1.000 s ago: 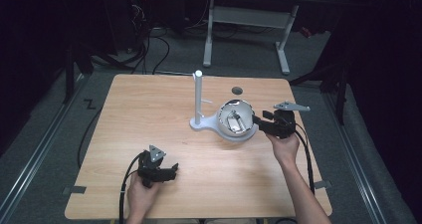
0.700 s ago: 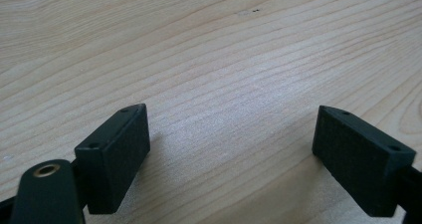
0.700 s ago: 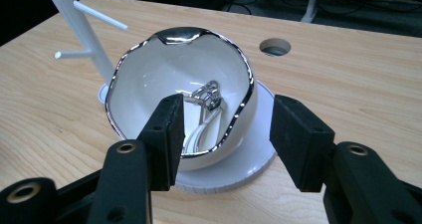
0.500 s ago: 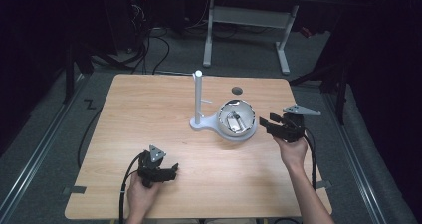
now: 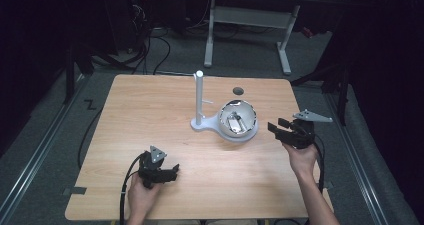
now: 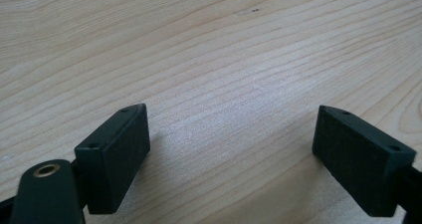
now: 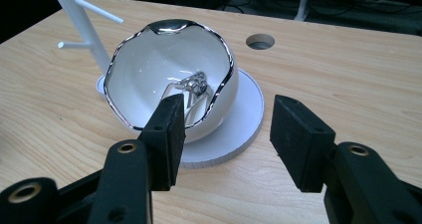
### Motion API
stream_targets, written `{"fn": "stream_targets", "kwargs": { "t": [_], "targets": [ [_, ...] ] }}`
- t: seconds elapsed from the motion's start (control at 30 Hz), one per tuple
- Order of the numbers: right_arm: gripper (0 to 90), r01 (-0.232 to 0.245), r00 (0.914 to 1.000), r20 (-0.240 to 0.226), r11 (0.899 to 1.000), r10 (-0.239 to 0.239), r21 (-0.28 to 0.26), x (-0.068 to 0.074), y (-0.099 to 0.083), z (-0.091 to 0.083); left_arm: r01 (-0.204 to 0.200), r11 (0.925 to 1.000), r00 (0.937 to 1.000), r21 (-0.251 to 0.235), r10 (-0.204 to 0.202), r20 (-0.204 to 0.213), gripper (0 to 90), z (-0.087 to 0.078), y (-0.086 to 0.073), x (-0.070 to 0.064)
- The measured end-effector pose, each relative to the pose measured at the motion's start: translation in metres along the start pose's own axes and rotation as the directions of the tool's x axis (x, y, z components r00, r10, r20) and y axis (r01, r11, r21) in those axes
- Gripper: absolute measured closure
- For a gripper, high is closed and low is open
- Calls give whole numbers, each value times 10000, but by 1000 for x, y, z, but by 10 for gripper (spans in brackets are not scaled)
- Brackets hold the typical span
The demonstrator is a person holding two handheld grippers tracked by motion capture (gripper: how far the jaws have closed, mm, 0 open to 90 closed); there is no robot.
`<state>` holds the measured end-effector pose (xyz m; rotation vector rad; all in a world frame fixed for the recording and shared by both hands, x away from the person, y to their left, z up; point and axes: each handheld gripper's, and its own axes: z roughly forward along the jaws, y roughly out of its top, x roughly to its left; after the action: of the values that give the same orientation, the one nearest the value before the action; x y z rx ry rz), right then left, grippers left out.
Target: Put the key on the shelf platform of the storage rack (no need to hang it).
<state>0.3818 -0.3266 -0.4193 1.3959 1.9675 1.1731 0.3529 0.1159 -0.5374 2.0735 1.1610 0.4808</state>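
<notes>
High view: right gripper (image 5: 281,128) just right of white bowl (image 5: 238,119) on stand (image 5: 200,102), jaws apart, empty; left gripper (image 5: 167,172) well apart, low on table (image 5: 150,105)
Left gripper view: jaws wide, bare wood between
Right gripper view: bowl just ahead of left jaw, shiny metal piece (image 7: 193,87) inside

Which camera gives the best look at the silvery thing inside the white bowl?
The right gripper view: the white bowl is close, so the shiny metal piece inside shows clearly. The high view shows it small and indistinct. The left gripper view faces bare table.
</notes>
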Motion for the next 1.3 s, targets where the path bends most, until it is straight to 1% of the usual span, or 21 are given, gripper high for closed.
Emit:
{"fn": "stream_targets", "kwargs": {
  "t": [0.07,0.17,0.23,0.33,0.37,0.5,0.57,0.63,0.7,0.8,1.07,1.2,1.3],
  "targets": [
    [485,47,10000,18,10000,-47,-53,-1,-1,-3,-1,10000,10000,1,1,0,153,0,0,0],
    [485,-63,10000,3,10000,63,-73,-3,-5,-6,-2,10000,10000,-17,2,-8,153,0,0,0],
    [487,-177,9998,-8,9998,177,46,-5,-8,-7,1,10000,10000,-19,-1,-8,153,0,0,0],
    [487,-505,9987,-104,9987,505,8,-9,-11,-13,-1,10000,10000,-19,1,-9,153,0,0,0],
    [487,-404,9992,-70,9992,403,-38,-10,-11,-14,-1,10000,10000,-19,1,-10,153,0,0,0],
    [487,-438,9990,-72,9989,436,-191,-10,-12,-21,-2,10000,10000,-19,2,-11,153,0,0,0],
    [486,-414,9991,-70,9990,412,-184,-10,-14,-23,-2,10000,10000,-20,2,-11,153,0,0,0],
    [484,-473,9988,-166,9987,470,-200,-10,-16,-24,-1,10000,10000,-19,1,-12,153,0,0,0],
    [480,-669,9972,-336,9975,661,-213,-11,-20,-27,1,10000,10000,-19,-1,-11,153,0,0,0],
    [479,-790,9963,-366,9965,780,-269,-14,-26,-32,-4,10000,10000,-1,4,-6,153,0,0,0],
    [479,-1011,9945,-304,9943,1001,-352,-19,-40,-43,-5,10000,10000,2,5,-6,153,0,0,0],
    [479,-1226,9922,-272,9916,1215,-423,-22,-47,-44,-6,10000,10000,1,6,-7,153,0,0,0],
    [479,-1214,9925,-218,9916,1205,-451,-22,-51,-43,-6,10000,10000,1,6,-9,153,0,0,0]
  ]
}}
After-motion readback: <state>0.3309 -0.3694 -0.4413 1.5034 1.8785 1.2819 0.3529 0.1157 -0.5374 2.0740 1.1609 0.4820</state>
